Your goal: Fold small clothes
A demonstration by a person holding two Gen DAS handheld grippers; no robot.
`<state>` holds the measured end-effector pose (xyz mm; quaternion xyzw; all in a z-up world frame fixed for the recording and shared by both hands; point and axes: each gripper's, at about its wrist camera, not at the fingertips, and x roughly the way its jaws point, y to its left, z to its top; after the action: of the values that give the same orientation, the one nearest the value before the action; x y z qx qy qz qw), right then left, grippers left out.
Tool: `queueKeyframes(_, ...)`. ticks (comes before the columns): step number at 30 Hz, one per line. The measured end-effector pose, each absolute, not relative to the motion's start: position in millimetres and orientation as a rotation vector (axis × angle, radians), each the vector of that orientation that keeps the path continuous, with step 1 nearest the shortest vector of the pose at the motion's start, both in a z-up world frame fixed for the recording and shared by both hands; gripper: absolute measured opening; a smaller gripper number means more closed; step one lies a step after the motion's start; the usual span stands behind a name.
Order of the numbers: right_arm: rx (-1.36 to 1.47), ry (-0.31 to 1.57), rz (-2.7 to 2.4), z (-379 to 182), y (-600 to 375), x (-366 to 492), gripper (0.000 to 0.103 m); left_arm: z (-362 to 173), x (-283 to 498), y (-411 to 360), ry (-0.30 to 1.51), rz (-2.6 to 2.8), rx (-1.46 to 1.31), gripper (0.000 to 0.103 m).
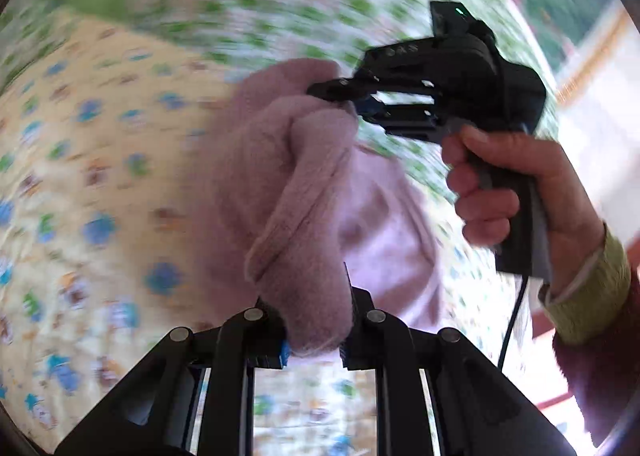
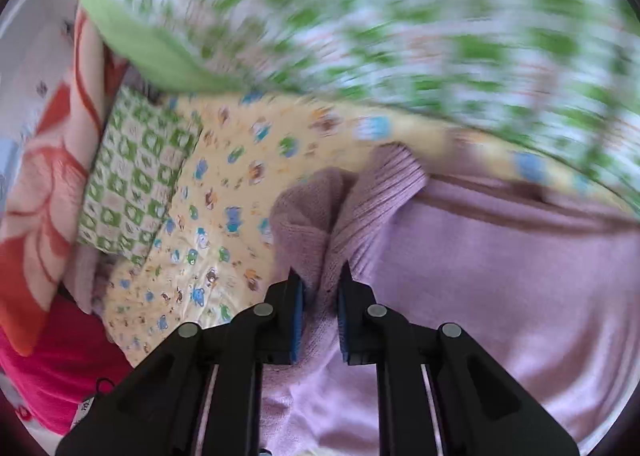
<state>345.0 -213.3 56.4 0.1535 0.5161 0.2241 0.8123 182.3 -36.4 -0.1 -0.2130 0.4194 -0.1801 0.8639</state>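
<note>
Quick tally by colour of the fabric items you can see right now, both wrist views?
Lilac knit garment, pinched by both grippers: 1
Green-and-white patterned items, quilt and pillow: 2
Yellow cartoon-print sheet: 1
Orange-red floral blanket: 1
Hot pink cloth: 1
Total: 6

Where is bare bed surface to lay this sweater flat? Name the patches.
The yellow animal-print sheet lies bare between the green checked pillow and the pink knitted sweater. The green-patterned quilt crowds the far side; the red floral blanket the pillow end.
</note>
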Motion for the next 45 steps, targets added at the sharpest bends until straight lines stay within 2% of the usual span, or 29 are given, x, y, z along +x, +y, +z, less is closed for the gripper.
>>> queueKeyframes(5, 0.361, 1.053, 0.386, 68, -299, 329, 0.015, -3, 191, -115, 0.924, -0.505, -0.311, 0.016)
queueKeyframes(12, 0.406, 1.017, 0.266, 47, -378, 306, 0.015, -18, 205, -202, 0.979, -0.619, -0.184, 0.016)
queueKeyframes(27, 0.460, 0.985, 0.230, 2, -415, 303, 0.015, -60, 244, -243, 1.068, -0.624, -0.132, 0.016)
queueKeyframes(39, 0.453, 0.989, 0.195, -13, -423, 302, 0.016, -79, 261, -272, 1.101, -0.630, -0.115, 0.018)
queueKeyframes(42, 0.468, 0.995, 0.168, -13, -427, 298, 0.025, -79, 263, -271, 1.106, -0.634, -0.126, 0.021)
queueKeyframes(44, 0.479, 0.987, 0.142, -9, -432, 291, 0.037, -72, 263, -263, 1.102, -0.639, -0.128, 0.023)
queueKeyframes(45, 0.483, 0.971, 0.126, -5, -435, 285, 0.037, -68, 259, -258, 1.101, -0.650, -0.138, 0.025)
